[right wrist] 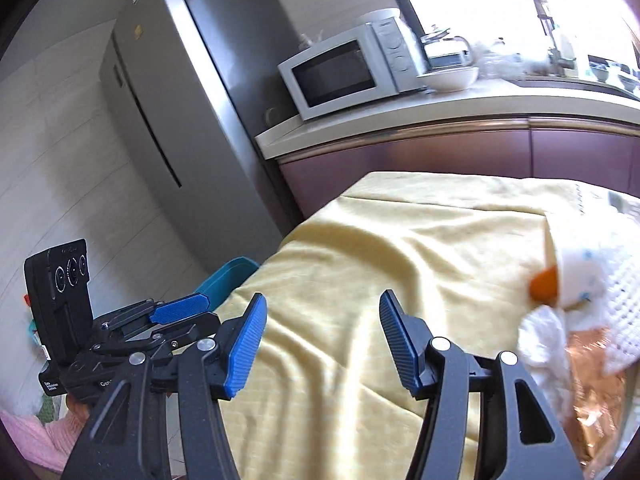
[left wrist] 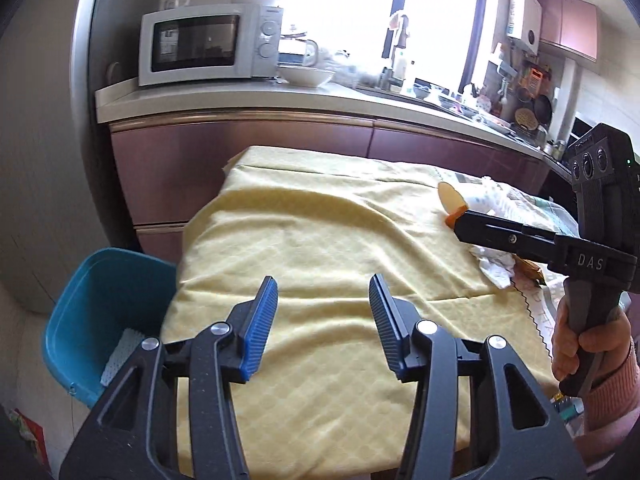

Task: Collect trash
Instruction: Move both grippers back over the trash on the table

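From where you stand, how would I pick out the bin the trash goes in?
Find the table under the yellow cloth in front of the kitchen counter. At its left edge, on the floor, stands a blue plastic bin. It is the only bright blue tub there, open-topped, with a pale patterned scrap inside.

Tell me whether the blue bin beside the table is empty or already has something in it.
Not empty. The blue bin stands open by the yellow-clothed table, and a pale dotted piece lies on its bottom. What else it holds cannot be told.

Table (left wrist: 320, 240) before counter (left wrist: 240, 100), microwave (left wrist: 208, 46) on counter, bin (left wrist: 100, 312) left of table, trash (left wrist: 496, 216) on table's right
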Tool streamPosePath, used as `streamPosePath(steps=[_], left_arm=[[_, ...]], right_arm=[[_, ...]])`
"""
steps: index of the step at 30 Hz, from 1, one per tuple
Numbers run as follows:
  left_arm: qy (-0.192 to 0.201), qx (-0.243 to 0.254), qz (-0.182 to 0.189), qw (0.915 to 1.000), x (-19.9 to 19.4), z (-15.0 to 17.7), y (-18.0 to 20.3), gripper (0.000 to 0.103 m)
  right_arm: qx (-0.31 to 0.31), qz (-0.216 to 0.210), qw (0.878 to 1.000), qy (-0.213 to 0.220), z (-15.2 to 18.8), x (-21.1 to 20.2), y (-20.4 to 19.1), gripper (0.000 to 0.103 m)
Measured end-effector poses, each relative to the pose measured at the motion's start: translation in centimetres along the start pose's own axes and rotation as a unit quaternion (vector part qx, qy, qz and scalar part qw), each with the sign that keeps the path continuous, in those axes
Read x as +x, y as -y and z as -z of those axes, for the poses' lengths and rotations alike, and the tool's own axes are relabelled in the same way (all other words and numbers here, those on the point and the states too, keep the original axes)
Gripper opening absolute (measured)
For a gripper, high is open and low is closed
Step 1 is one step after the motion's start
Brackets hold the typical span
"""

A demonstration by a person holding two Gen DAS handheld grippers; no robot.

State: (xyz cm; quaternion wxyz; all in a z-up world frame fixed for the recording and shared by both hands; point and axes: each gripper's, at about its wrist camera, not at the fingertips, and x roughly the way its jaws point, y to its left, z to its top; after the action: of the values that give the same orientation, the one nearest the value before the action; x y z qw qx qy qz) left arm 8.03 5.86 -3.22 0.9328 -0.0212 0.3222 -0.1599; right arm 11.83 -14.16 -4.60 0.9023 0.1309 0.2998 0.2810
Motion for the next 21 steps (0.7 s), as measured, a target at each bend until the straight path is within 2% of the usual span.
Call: streamPosePath(steps=[6, 11, 14, 21], left_arm=[[-0.018, 0.036, 0.057, 0.9975, 2.9, -0.4, 5.7, 0.047], [-0.045, 0.071, 0.104, 0.9911, 5.8, -0.4, 10.3, 0.048], [-0.064, 0.086, 0.128, 0.9859, 7.6, -0.4, 12.8, 0.048], [-0.104, 0.11, 0.147, 0.9774, 11.5, -0.4, 16.7, 0.052]], right_arm=[[0.041, 0.07, 0.996, 0.031, 1.1, -4.6, 5.1, 0.056], [0.077, 0.115, 0.99, 0.042, 1.9, -7.0, 8.9, 0.056], [0.087, 0.133, 0.987, 0.038, 3.0, -7.8, 10.2, 0.056], [0.087, 0.143, 0.986, 0.016, 4.9, -8.0, 10.5, 0.059]])
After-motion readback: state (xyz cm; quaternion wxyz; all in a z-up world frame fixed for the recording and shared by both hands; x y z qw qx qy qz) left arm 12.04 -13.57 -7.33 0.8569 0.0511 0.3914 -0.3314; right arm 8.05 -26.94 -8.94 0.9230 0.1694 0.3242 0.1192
